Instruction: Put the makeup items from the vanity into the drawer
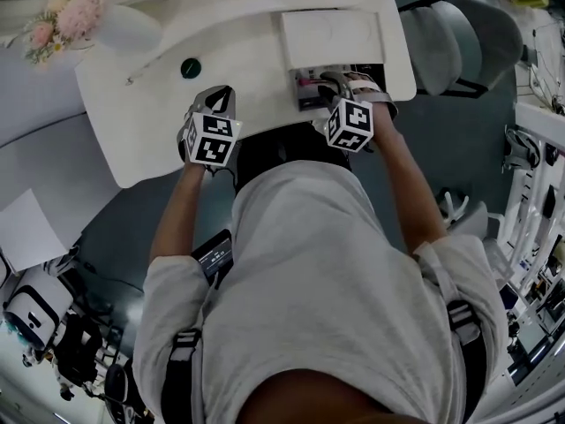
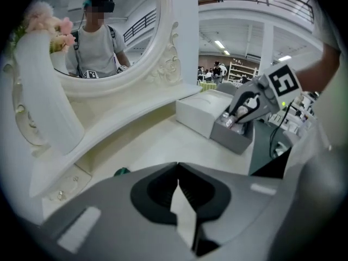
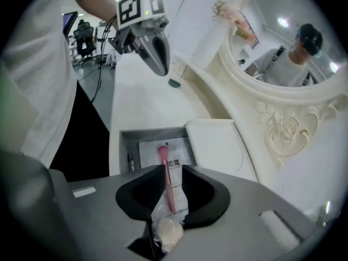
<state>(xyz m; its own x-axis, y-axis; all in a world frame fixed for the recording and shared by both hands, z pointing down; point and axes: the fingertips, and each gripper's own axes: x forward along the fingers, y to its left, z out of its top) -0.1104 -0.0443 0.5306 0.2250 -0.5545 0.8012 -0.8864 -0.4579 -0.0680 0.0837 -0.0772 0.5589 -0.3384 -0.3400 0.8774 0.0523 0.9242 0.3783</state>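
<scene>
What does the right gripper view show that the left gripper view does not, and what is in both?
Only the right gripper view shows the pink brush in its clear wrapper, clamped in the right gripper, the inside of the open drawer, and the left gripper from outside. Only the left gripper view shows the left gripper's jaws, shut and empty, and the right gripper from outside, over the drawer. Both show the mirror, the green item on the vanity top and the white box beside the drawer.
</scene>
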